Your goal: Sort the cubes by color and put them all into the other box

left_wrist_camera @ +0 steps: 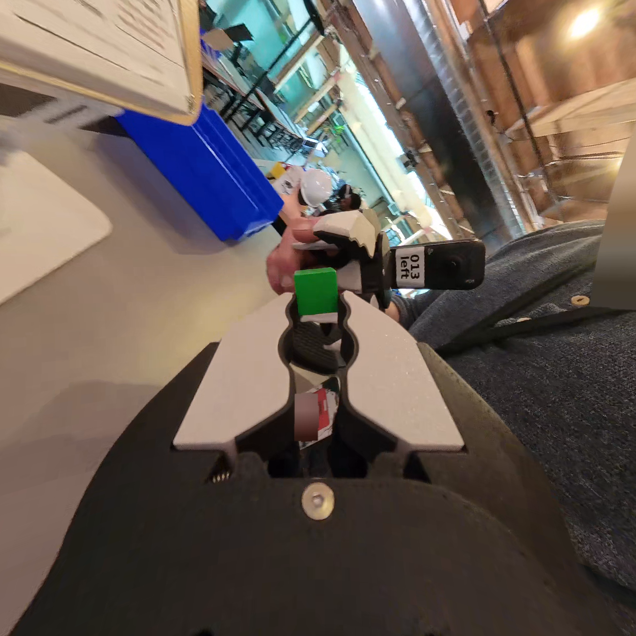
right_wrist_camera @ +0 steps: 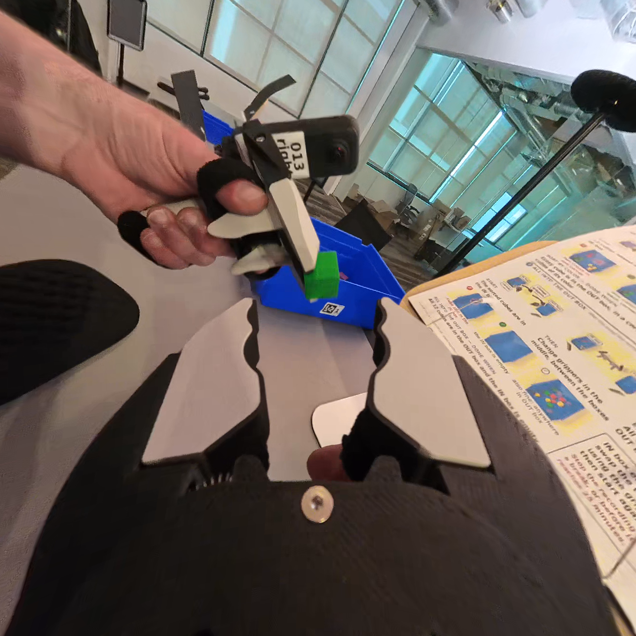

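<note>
The green cube (left_wrist_camera: 316,292) is sitting clamped in the left gripper (left_wrist_camera: 316,303), hanging above the near rim of the blue box (right_wrist_camera: 347,309). The right gripper (right_wrist_camera: 315,321) is gaping bare over open surface (right_wrist_camera: 303,361).

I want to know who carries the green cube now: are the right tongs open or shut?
Open. The right tongs stand wide apart with only table between them; the green cube sits clamped in the left tongs.
</note>
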Demonstrator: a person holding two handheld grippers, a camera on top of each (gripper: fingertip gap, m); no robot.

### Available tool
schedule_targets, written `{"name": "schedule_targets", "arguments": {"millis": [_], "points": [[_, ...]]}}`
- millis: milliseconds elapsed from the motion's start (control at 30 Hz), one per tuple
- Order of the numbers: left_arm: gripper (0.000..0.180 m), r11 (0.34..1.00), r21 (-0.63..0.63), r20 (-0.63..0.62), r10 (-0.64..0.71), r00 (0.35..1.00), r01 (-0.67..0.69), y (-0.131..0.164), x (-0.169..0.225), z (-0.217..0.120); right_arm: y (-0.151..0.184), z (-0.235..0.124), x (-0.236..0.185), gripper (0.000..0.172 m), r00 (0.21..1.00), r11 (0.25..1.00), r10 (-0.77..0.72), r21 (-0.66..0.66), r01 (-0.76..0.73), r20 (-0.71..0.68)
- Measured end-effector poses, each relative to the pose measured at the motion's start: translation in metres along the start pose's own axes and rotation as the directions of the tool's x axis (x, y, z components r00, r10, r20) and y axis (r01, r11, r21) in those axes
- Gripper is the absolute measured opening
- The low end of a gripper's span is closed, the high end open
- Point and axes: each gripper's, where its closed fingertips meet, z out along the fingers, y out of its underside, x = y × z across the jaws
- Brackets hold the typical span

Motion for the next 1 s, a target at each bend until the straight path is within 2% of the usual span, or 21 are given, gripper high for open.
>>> {"name": "schedule_targets", "arguments": {"millis": [33,167,233,267,467,533,600,700,800,900,967,1000], "points": [[0.023,1.000,-0.006,-0.031,-0.011,0.999,0.011,0.004,0.003,0.008,0.001,0.000,-0.001,0.063,1.000,1.000,-0.022,-0.007,0.022,0.001],[0.022,0.998,-0.042,-0.120,-0.061,0.991,0.056,0.017,0.010,0.033,0.008,-0.007,-0.001,0.053,1.000,0.999,-0.019,-0.027,0.019,-0.006],[0.022,0.996,-0.062,-0.142,-0.078,0.987,0.069,0.022,0.011,0.042,0.013,-0.012,-0.002,0.040,0.999,0.998,-0.034,-0.045,0.033,-0.008],[0.022,0.995,-0.061,-0.154,-0.084,0.985,0.075,0.022,0.011,0.045,0.015,-0.014,-0.004,0.026,0.999,0.998,-0.047,-0.050,0.046,-0.011],[0.022,0.995,-0.074,-0.199,-0.083,0.976,0.070,0.023,0.012,0.063,0.022,-0.032,0.001,0.024,0.997,0.998,0.033,-0.059,-0.038,-0.072],[0.022,0.997,-0.027,-0.225,-0.081,0.971,0.077,0.015,0.012,0.066,0.023,-0.043,0.010,0.023,0.992,0.996,0.071,-0.044,-0.076,-0.109],[0.004,0.994,0.060,-0.285,-0.070,0.956,0.091,0.002,0.015,0.058,0.032,-0.060,0.027,0.023,0.982,0.990,0.113,-0.063,-0.124,-0.154],[0.000,0.988,0.132,-0.279,-0.040,0.959,0.079,-0.006,0.008,0.045,0.062,-0.105,0.081,0.023,0.942,0.977,0.083,-0.158,-0.141,-0.327],[0.000,0.990,0.130,-0.199,-0.033,0.979,0.059,0.000,-0.007,0.034,0.115,-0.175,0.150,0.023,0.843,0.933,0.032,-0.287,-0.217,-0.536],[0.001,0.986,0.158,-0.124,-0.037,0.992,0.056,0.005,-0.020,0.023,0.181,-0.258,0.207,0.023,0.709,0.823,-0.011,-0.409,-0.394,-0.705],[0.000,0.987,0.157,-0.066,-0.033,0.997,0.043,0.011,-0.029,0.017,0.209,-0.305,0.234,0.023,0.618,0.776,-0.052,-0.421,-0.469,-0.784],[0.000,0.987,0.157,-0.034,-0.030,0.999,0.035,0.014,-0.034,0.014,0.227,-0.321,0.240,0.023,0.602,0.732,-0.040,-0.434,-0.526,-0.797]]}}
